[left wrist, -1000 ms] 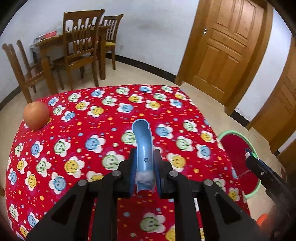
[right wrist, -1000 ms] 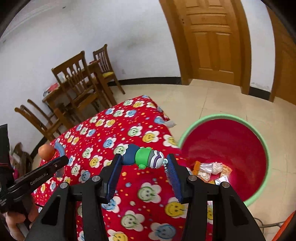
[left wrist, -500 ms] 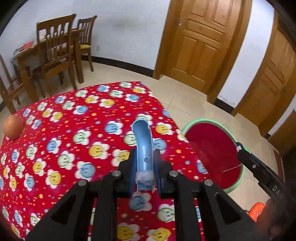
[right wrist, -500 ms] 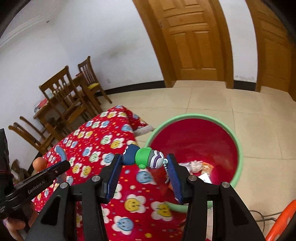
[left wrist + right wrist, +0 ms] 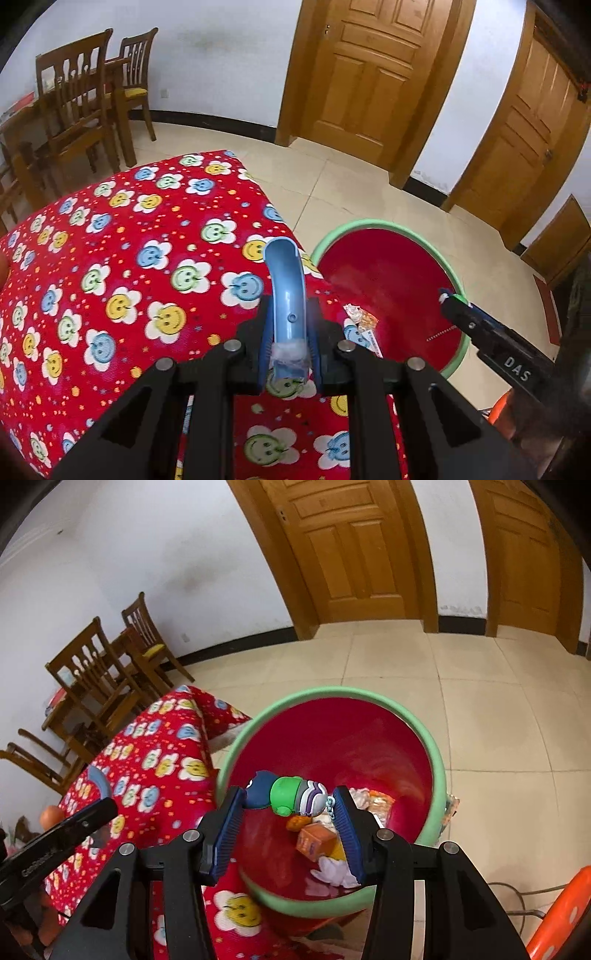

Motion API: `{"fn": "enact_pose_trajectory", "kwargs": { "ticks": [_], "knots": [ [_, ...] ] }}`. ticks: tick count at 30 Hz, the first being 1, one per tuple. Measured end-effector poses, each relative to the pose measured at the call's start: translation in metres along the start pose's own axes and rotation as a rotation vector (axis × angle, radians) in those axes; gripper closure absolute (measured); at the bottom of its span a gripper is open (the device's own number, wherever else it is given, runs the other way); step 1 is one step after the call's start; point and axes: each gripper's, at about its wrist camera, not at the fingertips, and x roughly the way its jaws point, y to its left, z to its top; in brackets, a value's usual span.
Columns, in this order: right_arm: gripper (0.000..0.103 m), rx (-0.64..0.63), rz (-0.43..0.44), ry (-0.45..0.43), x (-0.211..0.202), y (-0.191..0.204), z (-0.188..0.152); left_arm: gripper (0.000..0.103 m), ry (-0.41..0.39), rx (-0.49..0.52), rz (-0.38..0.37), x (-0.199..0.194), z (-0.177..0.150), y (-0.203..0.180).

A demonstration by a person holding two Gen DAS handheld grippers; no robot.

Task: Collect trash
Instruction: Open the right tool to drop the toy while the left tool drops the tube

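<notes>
Toy figure [image 5: 286, 795], navy, green and purple-striped with a short bead chain, sits pinched sideways between the blue pads of my right gripper [image 5: 288, 805], directly over the open mouth of the red bin [image 5: 439, 771] with the green rim. Inside that bin I see an orange carton [image 5: 316, 842], crumpled white paper [image 5: 334, 873] and some wrappers. My left gripper [image 5: 286, 354] is clamped on a curved blue plastic piece [image 5: 286, 291], whose free end arcs up past the fingertips. It hangs above the near corner of the table, over the red smiley-flower cloth [image 5: 122, 266], with the bin just beside that corner on the tiled floor. I think tape wraps the blue piece's lower end, though it's blurred. Wooden chairs [image 5: 86, 110] stand by the far wall.
</notes>
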Motion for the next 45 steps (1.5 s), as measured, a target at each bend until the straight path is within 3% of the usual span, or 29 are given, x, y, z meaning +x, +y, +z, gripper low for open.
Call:
{"fn": "enact_pose_trajectory", "kwargs": {
  "ticks": [10,27,28,31,35,39,45],
  "knots": [
    [0.051,0.065,0.012,0.019,0.006,-0.023,0.0,0.086,0.019,0.042,-0.046,0.018,0.0,-0.024],
    [0.045,0.143,0.006,-0.048,-0.019,-0.052,0.005,0.086,0.04,0.135,-0.13,0.048,0.001,-0.072],
    [0.045,0.145,0.005,-0.049,-0.02,-0.053,0.005,0.085,0.038,0.137,-0.133,0.048,0.001,-0.073],
    [0.045,0.149,0.004,-0.05,-0.022,-0.056,0.004,0.066,0.039,0.126,-0.133,0.047,0.001,-0.074],
    [0.045,0.145,0.012,-0.052,-0.026,-0.054,0.003,0.061,0.03,0.114,-0.102,0.04,0.0,-0.07],
    [0.045,0.129,0.028,-0.055,-0.034,-0.046,0.002,0.046,0.016,0.085,-0.063,0.028,-0.001,-0.06],
    [0.043,0.087,0.064,-0.055,-0.048,-0.022,-0.003,0.043,-0.008,0.056,-0.006,0.005,-0.005,-0.043]
  ]
}}
